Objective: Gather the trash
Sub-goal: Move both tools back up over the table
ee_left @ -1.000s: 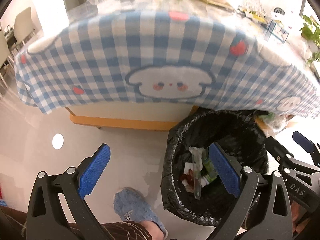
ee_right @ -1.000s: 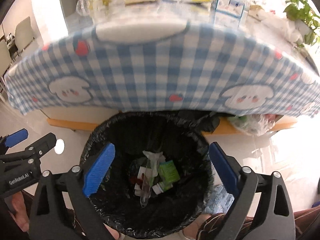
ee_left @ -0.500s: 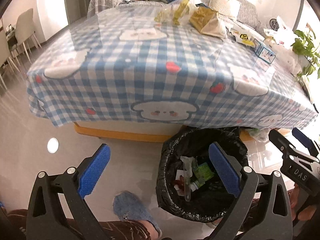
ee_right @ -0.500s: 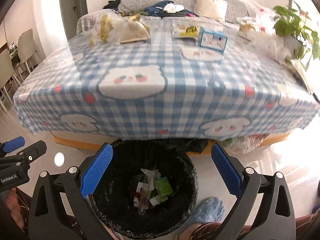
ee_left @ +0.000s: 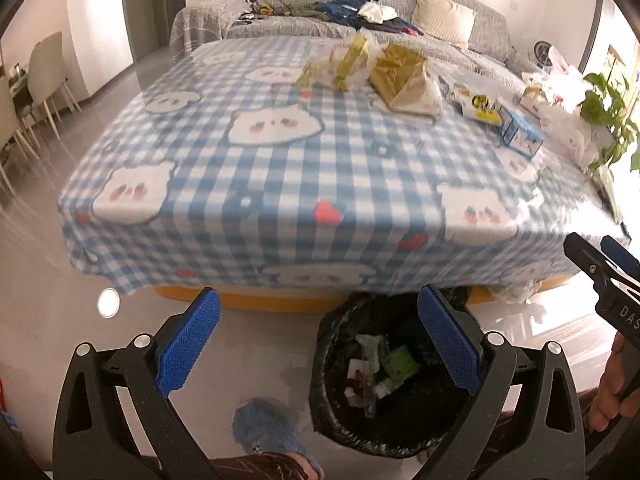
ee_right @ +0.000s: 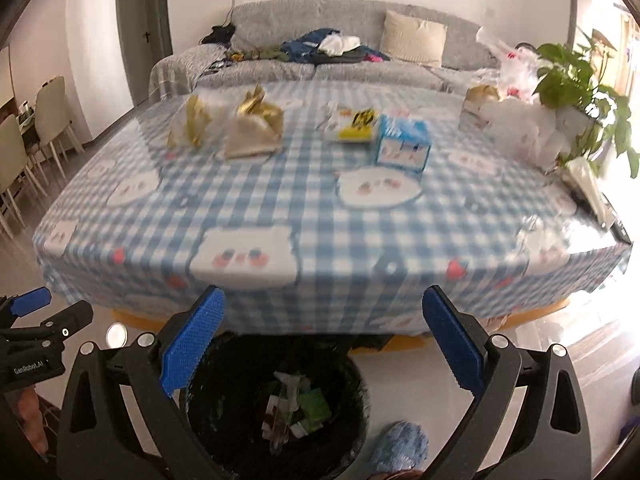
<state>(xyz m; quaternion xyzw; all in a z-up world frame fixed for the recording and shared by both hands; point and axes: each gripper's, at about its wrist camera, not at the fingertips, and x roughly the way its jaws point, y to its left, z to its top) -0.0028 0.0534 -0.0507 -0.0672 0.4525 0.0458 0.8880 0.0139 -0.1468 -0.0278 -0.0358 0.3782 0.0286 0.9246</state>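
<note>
Both grippers, left [ee_left: 320,340] and right [ee_right: 320,344], gape empty, risen from the bin [ee_left: 384,432] toward the tabletop [ee_left: 304,168]

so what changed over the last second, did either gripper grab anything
No grab. Both grippers rose and tilted up from the trash bin: a second ago it filled the views, now it sits low and the tabletop with its wrappers and blue carton shows. Left gripper and right gripper stayed open and empty; the bin's trash looks unchanged.
</note>
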